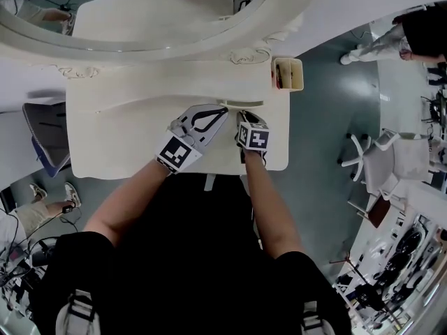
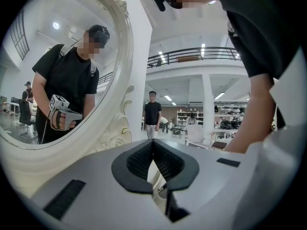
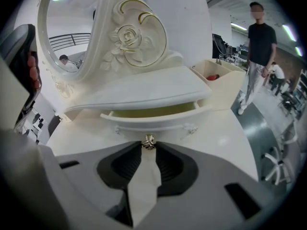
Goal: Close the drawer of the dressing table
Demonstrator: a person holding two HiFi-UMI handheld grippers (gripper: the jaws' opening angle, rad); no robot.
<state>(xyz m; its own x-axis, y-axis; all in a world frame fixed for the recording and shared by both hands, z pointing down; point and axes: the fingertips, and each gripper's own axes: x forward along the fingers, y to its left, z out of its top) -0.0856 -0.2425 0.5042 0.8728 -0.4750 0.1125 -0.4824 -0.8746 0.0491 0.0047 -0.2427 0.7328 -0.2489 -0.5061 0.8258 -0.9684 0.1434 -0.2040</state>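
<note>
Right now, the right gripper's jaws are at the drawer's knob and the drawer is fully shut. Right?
No. The drawer stands partly open, its inside showing in the right gripper view. The right gripper is indeed at the knob.

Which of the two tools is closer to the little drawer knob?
Right. The right tool holds the knob at its tips; the left tool hovers just left of it, shut.

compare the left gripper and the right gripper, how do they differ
The left gripper has its jaws together on nothing; the right gripper grips the knob of the drawer. The left gripper points about level, past the mirror; the right gripper tilts down at the drawer. Both are held over the tabletop.
</note>
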